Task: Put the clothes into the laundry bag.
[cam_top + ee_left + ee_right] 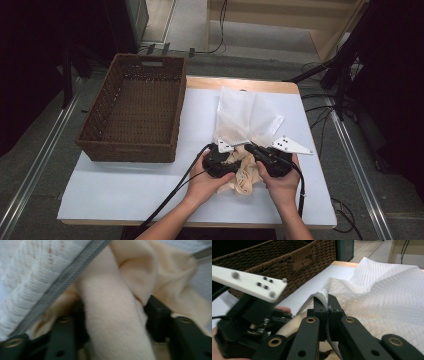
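**Cream garment half out of the mesh bag, between both grippers**

Cream garment (243, 176) bunched at the near edge of the white table (125, 185), spilling from the mouth of the white mesh laundry bag (247, 117), which stretches away from both hands toward the far edge. Wicker basket (135, 107) well off to the left of the left gripper, with nothing visible in it.

Right gripper (328, 305) pinched tight on the bag's grey zipper edge (318, 297), jaws flat together with only that thin hem between them, holding the mouth up and open. Mesh fanning out ahead and to the right of those jaws.

Left gripper (223, 161) just beside it, pushed in at the opening. Jaws about half open, a thick roll of the cream garment (112, 322) running lengthwise straight up between them, away from the gripper. Whether the pads press on the cloth or merely flank it: cannot tell. Zipper tape (62, 282) crossing diagonally above and left of the roll.

Judgement: long axis of the roll in line with the left jaws, so a squeeze there would catch it. Left hand clearly the nearer; right hand busy anchoring the bag.
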The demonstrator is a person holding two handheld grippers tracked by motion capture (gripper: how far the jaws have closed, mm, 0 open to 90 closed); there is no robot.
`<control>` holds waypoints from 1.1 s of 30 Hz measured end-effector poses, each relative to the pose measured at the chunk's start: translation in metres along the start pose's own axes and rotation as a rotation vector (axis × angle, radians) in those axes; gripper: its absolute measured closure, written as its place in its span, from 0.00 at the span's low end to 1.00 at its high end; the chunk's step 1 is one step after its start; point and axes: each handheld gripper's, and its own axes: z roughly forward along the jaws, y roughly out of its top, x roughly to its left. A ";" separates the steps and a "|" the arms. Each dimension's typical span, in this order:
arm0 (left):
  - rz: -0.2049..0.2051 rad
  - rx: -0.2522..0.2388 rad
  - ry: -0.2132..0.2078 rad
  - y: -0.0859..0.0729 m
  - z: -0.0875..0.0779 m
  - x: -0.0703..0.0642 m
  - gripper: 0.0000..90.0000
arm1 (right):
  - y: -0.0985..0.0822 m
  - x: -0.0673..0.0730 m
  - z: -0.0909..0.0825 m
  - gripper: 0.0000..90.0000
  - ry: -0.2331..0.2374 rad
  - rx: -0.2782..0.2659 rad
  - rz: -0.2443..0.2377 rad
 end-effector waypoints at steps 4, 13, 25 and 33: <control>0.035 -0.039 -0.027 0.002 -0.021 -0.011 0.26 | 0.000 -0.003 -0.001 0.99 -0.004 -0.005 0.012; 0.017 0.002 -0.004 -0.033 -0.056 -0.006 0.27 | 0.000 -0.007 -0.003 0.99 -0.011 -0.009 0.026; 0.035 -0.093 -0.080 0.014 -0.045 -0.020 0.94 | 0.006 0.014 0.000 0.99 0.036 -0.016 -0.010; -0.091 -0.027 -0.025 0.021 0.011 0.020 0.79 | 0.007 0.006 -0.009 0.99 0.026 -0.026 0.022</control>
